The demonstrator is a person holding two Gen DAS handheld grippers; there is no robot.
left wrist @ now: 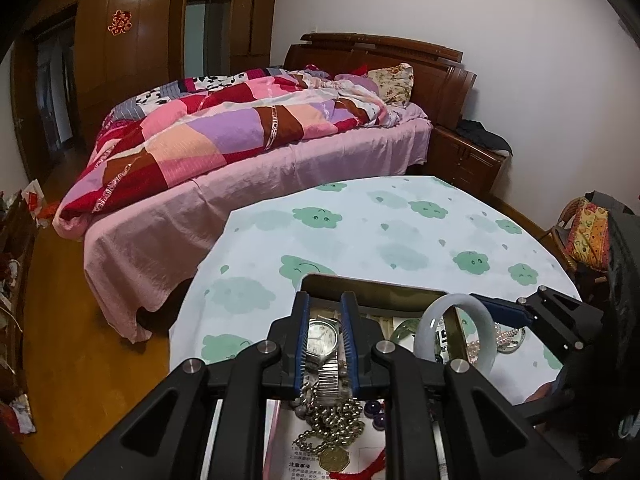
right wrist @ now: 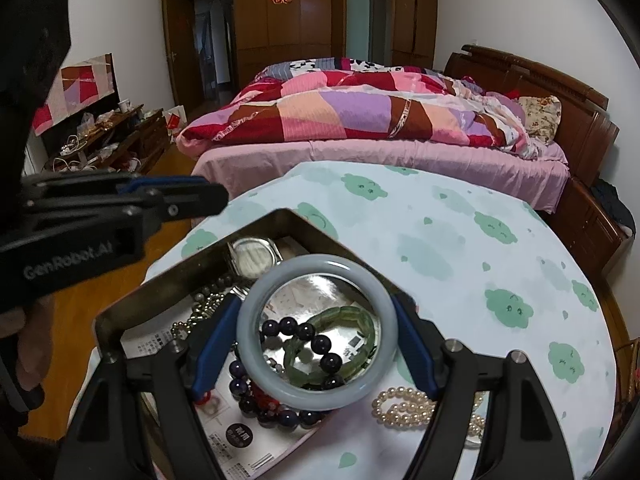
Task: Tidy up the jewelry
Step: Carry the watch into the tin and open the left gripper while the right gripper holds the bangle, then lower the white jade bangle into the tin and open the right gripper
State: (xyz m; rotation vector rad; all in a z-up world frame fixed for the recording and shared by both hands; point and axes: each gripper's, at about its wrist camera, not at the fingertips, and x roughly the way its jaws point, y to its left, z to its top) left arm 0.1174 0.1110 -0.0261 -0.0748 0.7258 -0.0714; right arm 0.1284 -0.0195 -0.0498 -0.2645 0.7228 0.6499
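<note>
Right wrist view: the right gripper (right wrist: 316, 332) has its jaws spread wide around a pale jade bangle (right wrist: 312, 394), a blue pad pressing each side of the ring, which hangs above a metal tray (right wrist: 120, 312). Seen through the ring are a green bracelet (right wrist: 360, 320) and a string of dark beads (right wrist: 316, 338). A pearl bracelet (right wrist: 404, 406) lies on the cloud-patterned surface (right wrist: 460, 272) just beside the tray. A wristwatch (right wrist: 252, 258) rests in the tray's far corner, with a beaded metal chain (right wrist: 208, 308) near it.

Left wrist view: the left gripper (left wrist: 325, 334) hovers over the tray with its jaws narrowly parted; the watch shows between them, but whether they grip it I cannot tell. A bed (left wrist: 248, 168) stands beyond the surface.
</note>
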